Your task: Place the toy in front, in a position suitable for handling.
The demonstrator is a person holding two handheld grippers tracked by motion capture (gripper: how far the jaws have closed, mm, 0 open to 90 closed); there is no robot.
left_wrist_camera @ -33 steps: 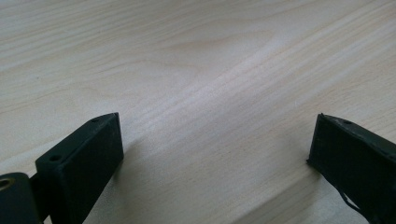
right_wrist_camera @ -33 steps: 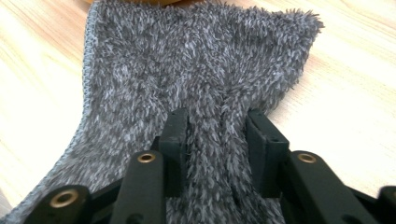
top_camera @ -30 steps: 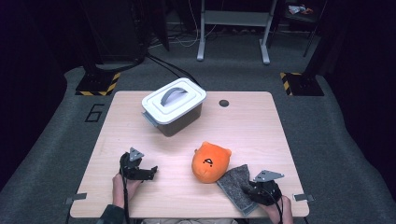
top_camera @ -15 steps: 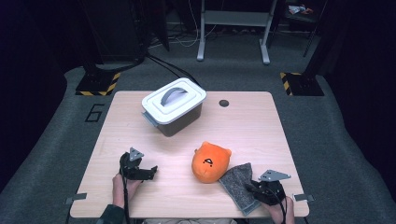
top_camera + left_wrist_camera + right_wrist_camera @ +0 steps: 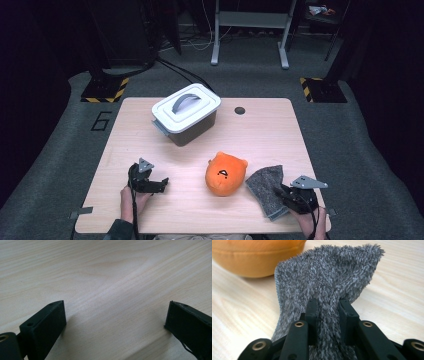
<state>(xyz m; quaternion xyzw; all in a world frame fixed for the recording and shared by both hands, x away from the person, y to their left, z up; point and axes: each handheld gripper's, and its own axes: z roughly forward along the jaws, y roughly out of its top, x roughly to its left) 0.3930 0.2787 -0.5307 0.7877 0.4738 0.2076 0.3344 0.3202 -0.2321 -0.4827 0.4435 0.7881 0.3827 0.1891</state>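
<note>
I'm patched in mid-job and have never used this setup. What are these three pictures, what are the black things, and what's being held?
No robot arm here: a person sits at the table holding a hand-held two-jaw gripper in each hand. The high view looks down from above the person's side. The left gripper rests on bare wood with its jaws wide apart and nothing between them, as the left gripper view confirms. The right gripper is clamped on a fold of the grey fuzzy cloth, whose held end is lifted; from above it is at the near right. Next to the cloth sits an orange plush toy. Farther back stands a lidded grey box with a handle.
</note>
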